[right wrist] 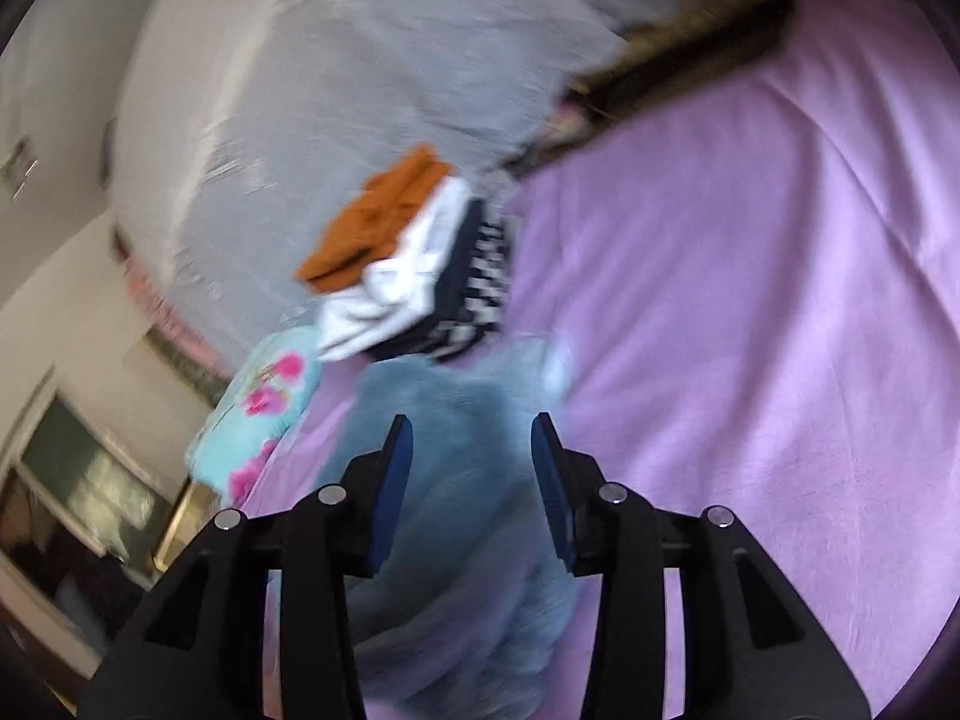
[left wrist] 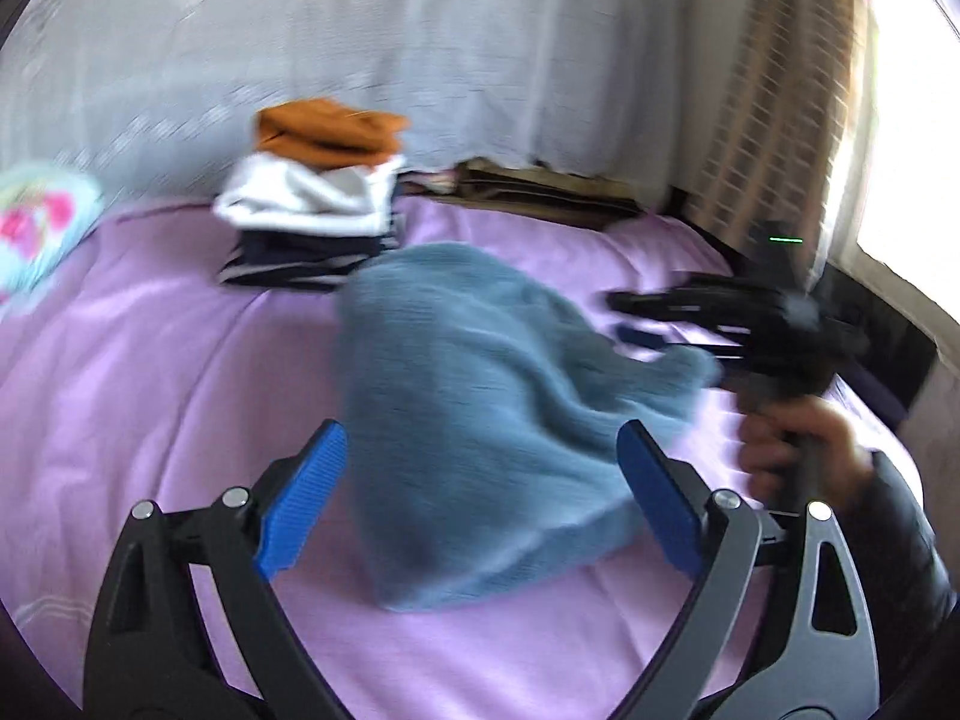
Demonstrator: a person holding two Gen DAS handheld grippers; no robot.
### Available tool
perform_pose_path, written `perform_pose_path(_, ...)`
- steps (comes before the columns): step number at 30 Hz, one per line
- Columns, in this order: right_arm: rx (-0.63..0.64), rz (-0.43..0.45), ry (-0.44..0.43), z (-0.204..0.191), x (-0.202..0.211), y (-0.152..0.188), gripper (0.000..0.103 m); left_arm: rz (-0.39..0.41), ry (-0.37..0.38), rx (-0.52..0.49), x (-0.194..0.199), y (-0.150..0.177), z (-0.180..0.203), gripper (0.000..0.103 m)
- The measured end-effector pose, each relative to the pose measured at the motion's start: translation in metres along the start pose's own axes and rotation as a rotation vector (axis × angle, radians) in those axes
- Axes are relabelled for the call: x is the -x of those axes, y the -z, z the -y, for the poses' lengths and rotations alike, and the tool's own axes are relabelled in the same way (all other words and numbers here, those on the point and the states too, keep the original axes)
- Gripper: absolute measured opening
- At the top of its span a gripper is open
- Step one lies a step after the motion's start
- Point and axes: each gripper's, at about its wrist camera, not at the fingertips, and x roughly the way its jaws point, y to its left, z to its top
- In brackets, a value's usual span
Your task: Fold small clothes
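A blue-grey knitted garment point(left wrist: 480, 420) lies rumpled on the lilac bed sheet point(left wrist: 150, 372). My left gripper point(left wrist: 480, 468) is open, its blue pads either side of the garment's near part, not gripping. My right gripper point(right wrist: 471, 456) is open above the same garment point(right wrist: 456, 516), and shows in the left wrist view point(left wrist: 660, 312) at the garment's right end, held by a hand point(left wrist: 792, 450). Both views are motion-blurred.
A stack of folded clothes point(left wrist: 318, 192), orange on top, white and dark striped below, stands at the back point(right wrist: 414, 264). A floral turquoise pillow point(left wrist: 36, 228) lies at the left. A grey covered headboard point(left wrist: 360, 48) and a window point(left wrist: 912, 150) lie behind.
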Motion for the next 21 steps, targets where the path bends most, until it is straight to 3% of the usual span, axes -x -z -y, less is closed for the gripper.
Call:
perform_pose_path(2,0.103,-0.03,-0.018,-0.026,0.008,0.019,0.041,-0.004,-0.02,0.033,-0.005,-0.002,-0.01,0.093)
perform_pose_path(7,0.227,-0.096,0.152,-0.037,0.003,0.059,0.04,-0.032,-0.042,0.068,-0.015,0.0,-0.022,0.094)
perform_pose_path(9,0.208,-0.11,0.185,-0.027,0.007,0.067,0.025,-0.056,-0.069,0.05,-0.02,0.002,-0.02,0.098)
perform_pose_path(11,0.135,-0.151,0.183,-0.007,0.009,0.071,0.022,-0.092,-0.09,0.042,-0.026,0.008,-0.019,0.101)
perform_pose_path(14,0.037,-0.212,0.18,0.021,0.002,0.079,0.022,-0.164,-0.035,0.068,-0.038,0.013,-0.025,0.101)
perform_pose_path(16,0.05,-0.208,0.175,0.019,0.005,0.08,0.024,-0.201,-0.002,0.076,-0.044,0.017,-0.025,0.101)
perform_pose_path(21,0.021,-0.161,0.119,0.018,0.021,0.079,0.035,-0.146,-0.027,0.056,-0.024,0.015,-0.021,0.101)
